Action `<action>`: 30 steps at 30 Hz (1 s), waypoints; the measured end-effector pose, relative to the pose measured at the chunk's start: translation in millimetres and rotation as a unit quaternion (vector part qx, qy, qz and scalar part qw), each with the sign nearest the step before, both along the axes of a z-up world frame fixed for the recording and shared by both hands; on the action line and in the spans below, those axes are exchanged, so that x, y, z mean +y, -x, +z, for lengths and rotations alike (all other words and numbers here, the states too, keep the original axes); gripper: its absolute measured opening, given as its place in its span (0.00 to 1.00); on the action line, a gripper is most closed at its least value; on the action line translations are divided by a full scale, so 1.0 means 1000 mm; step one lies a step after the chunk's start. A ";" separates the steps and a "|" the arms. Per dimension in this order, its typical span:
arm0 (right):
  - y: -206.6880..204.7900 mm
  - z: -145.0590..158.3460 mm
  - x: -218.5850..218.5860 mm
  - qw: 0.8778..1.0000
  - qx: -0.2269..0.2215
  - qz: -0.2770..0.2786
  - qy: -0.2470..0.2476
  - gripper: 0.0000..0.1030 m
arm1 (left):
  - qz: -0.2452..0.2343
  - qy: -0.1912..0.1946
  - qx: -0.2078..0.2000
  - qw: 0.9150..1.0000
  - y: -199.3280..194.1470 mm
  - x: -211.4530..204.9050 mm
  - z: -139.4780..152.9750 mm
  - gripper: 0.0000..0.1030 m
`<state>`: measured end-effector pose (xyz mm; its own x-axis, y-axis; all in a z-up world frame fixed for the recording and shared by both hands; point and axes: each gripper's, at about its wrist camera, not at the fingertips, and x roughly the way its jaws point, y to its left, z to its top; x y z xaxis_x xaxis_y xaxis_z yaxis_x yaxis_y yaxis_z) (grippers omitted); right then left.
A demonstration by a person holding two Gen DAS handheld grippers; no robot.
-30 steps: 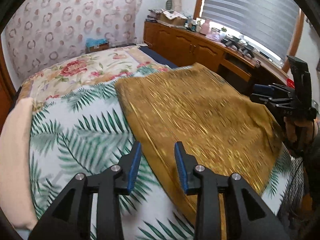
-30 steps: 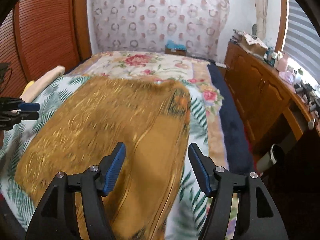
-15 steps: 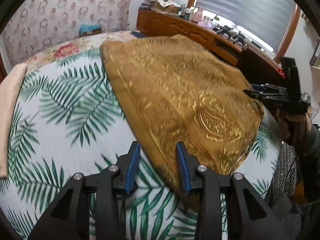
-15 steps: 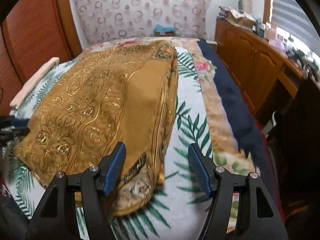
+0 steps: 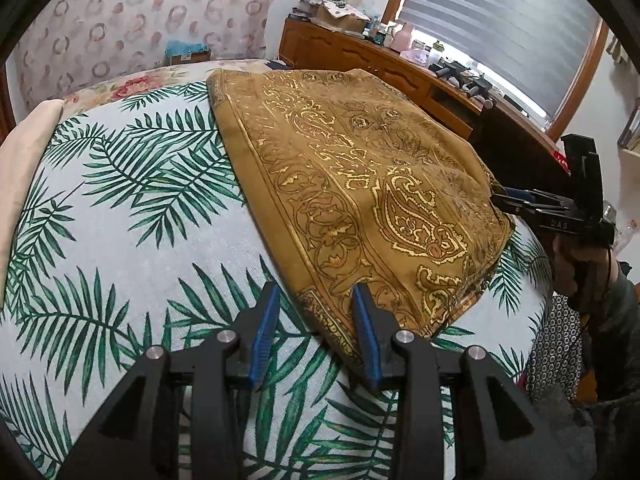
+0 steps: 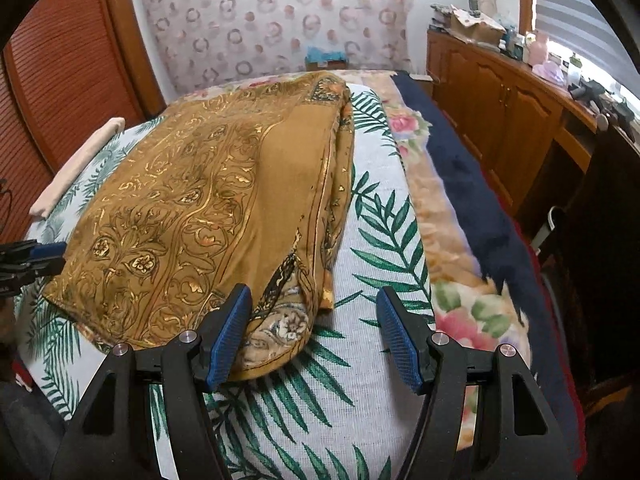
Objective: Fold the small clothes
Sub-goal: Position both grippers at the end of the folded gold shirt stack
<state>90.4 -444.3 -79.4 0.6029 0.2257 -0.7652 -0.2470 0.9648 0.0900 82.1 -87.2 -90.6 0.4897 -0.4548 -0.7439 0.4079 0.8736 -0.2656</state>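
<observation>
on a bed, a mustard-gold patterned cloth (image 5: 360, 184) spread flat over a palm-leaf bedspread (image 5: 132, 208). left gripper (image 5: 316, 336) spread, holding nothing, its right fingertip over the cloth's near corner and its left one over bare bedspread. right gripper (image 6: 314, 332) spread wide, also holding nothing, its left fingertip at the cloth's folded near end, its right one above bare palm print. from the left wrist view, right gripper at far right beside the cloth's edge, a hand (image 5: 576, 264) gripping its handle. from the right wrist view, left gripper's tips at far left, just beside the cloth's corner. doubled layers of cloth stacked along its right side, ahead of the right gripper. beyond, a wooden cabinet (image 6: 496, 96) right of the bed, a floral quilt (image 6: 452, 280) below its edge.
</observation>
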 end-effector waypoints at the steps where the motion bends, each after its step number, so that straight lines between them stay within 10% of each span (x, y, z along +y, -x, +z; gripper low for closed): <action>1: 0.000 0.000 0.000 1.000 -0.001 0.000 0.000 0.65 | 0.000 -0.001 0.000 1.000 0.000 0.000 0.000 0.35; 26: 0.014 -0.001 0.021 0.999 -0.006 0.031 0.005 0.65 | -0.028 0.057 0.025 0.998 0.013 -0.004 -0.001 0.34; 30: 0.016 -0.002 0.032 0.998 -0.010 0.057 0.011 0.51 | -0.029 0.070 0.025 0.997 0.011 -0.002 -0.003 0.14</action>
<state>74.8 -412.4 -81.9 0.5891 0.2762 -0.7594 -0.3567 0.9322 0.0623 71.0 -89.0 -93.7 0.4237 -0.5821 -0.6940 0.4406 0.8019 -0.4036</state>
